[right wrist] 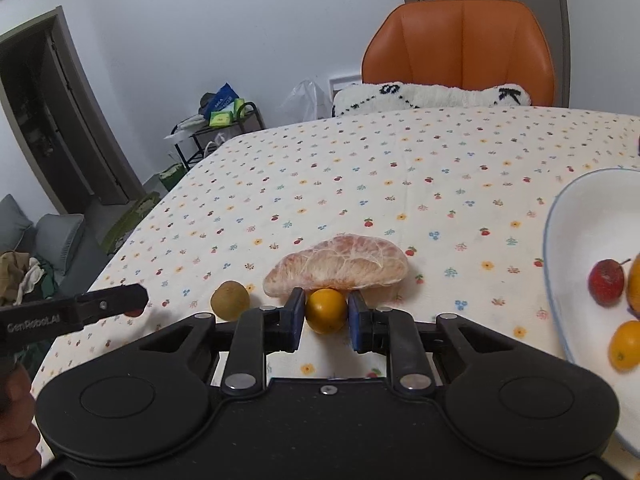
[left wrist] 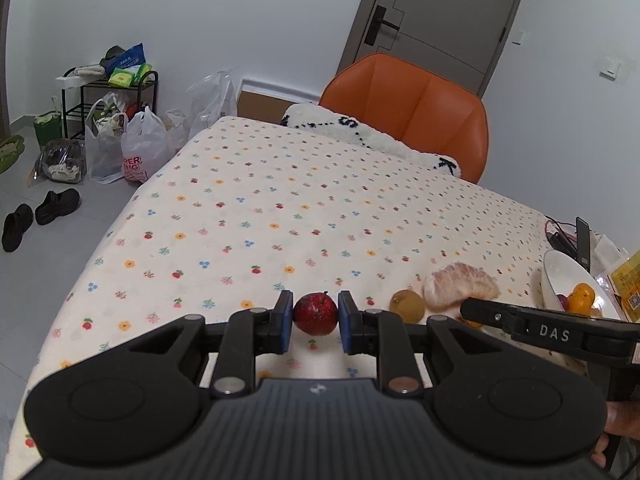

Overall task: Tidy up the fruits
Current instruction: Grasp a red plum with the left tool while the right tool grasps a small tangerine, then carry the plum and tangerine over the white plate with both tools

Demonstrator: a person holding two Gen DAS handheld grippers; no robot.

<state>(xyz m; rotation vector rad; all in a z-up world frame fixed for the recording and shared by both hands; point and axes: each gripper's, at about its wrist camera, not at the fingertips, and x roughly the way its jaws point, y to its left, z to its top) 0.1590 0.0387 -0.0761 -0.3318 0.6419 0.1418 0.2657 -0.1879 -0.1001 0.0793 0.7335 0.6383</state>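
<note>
My left gripper [left wrist: 315,315] is shut on a small red fruit [left wrist: 315,313], just above the flowered tablecloth. My right gripper [right wrist: 326,313] is shut on a small orange fruit [right wrist: 326,310], right in front of a peeled pomelo segment [right wrist: 340,264]. A brown round fruit [right wrist: 230,300] lies left of the segment. The same brown fruit [left wrist: 407,306] and segment [left wrist: 460,286] appear right of the red fruit in the left wrist view. A white bowl [right wrist: 576,232] at the right holds a red fruit [right wrist: 606,282] and orange fruits [right wrist: 625,345].
An orange chair [right wrist: 460,44] with a fluffy white cushion [right wrist: 432,98] stands at the table's far side. A phone and cables [left wrist: 576,240] lie beyond the bowl [left wrist: 560,276]. Bags [left wrist: 120,148], a rack and shoes [left wrist: 40,212] sit on the floor at left.
</note>
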